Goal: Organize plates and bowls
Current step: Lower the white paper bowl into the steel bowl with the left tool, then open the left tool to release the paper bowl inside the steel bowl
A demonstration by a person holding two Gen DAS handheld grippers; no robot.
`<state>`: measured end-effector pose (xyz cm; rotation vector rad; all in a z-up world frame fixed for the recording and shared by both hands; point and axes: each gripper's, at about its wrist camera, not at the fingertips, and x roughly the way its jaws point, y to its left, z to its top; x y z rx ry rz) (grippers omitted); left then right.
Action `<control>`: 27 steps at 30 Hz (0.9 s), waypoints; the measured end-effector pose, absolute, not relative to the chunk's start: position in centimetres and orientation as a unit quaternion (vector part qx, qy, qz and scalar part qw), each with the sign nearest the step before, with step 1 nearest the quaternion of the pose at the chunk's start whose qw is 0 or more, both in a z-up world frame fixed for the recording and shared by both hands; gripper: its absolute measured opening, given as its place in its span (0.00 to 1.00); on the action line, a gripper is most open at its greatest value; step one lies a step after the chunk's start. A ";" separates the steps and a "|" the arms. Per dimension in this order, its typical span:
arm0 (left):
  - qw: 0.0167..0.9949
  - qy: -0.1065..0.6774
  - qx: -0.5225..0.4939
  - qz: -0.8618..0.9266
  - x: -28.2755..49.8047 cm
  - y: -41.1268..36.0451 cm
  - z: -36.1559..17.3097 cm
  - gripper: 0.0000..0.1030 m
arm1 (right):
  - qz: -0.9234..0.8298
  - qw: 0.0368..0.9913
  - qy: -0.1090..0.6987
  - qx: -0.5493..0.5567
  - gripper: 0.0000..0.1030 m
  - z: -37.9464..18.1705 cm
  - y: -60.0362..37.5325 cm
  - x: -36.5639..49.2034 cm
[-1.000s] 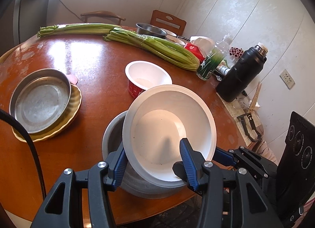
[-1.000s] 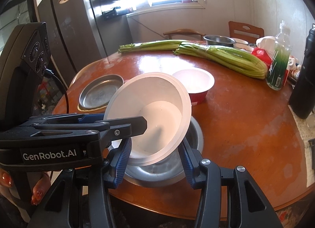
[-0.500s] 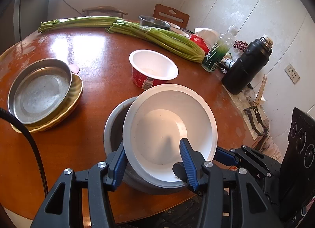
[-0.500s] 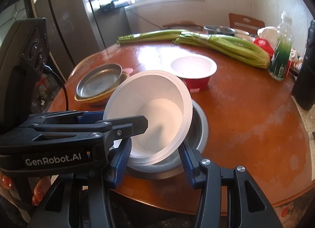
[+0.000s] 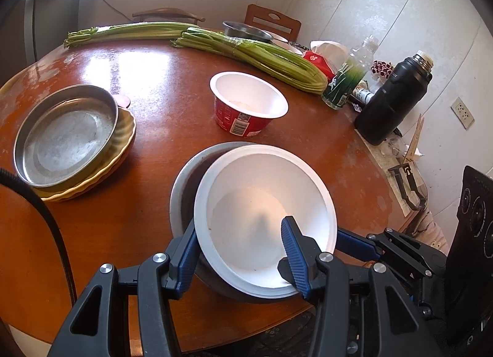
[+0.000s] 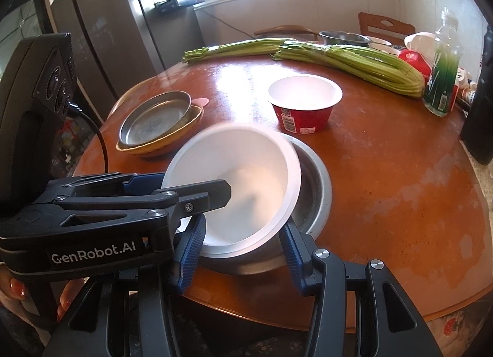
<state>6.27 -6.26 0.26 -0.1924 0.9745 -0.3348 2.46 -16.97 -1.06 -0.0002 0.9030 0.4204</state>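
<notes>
A white bowl (image 5: 252, 203) (image 6: 246, 156) leans tilted inside a grey metal bowl (image 5: 188, 178) (image 6: 314, 190) near the round table's front edge. My left gripper (image 5: 237, 249) is shut on the white bowl's near wall, one blue pad inside and one outside. In the right wrist view one of its fingers (image 6: 212, 195) reaches over the rim from the left. My right gripper (image 6: 240, 249) is shut on the same bowl's rim. Its finger (image 5: 354, 244) touches the right rim in the left wrist view. A steel pan (image 5: 67, 138) (image 6: 154, 119) rests on a yellow plate (image 5: 123, 138) (image 6: 185, 129) at the left.
A red cup (image 5: 249, 101) (image 6: 305, 95) with a white inside stands just beyond the bowls. Celery bundles (image 5: 262, 55), a green bottle (image 5: 348, 79), a black flask (image 5: 391, 101) and a steel bowl (image 5: 246, 30) line the far and right side. A hand (image 6: 18, 289) holds the left gripper.
Both grippers keep their hold on the white bowl. The cup and the pan sit slightly higher in both views, and more of the metal bowl shows beside the white one.
</notes>
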 end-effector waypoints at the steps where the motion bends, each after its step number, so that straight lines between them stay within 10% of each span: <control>1: 0.866 0.465 -0.093 -0.160 6.3 -6.1 0.2 0.50 | 0.200 0.879 0.434 -0.001 0.50 -1.1 -16.9 2.5; 27: 0.879 0.449 -0.083 -0.136 7.4 -6.5 -0.7 0.50 | 0.185 0.885 0.427 -0.011 0.50 -1.8 -17.3 4.1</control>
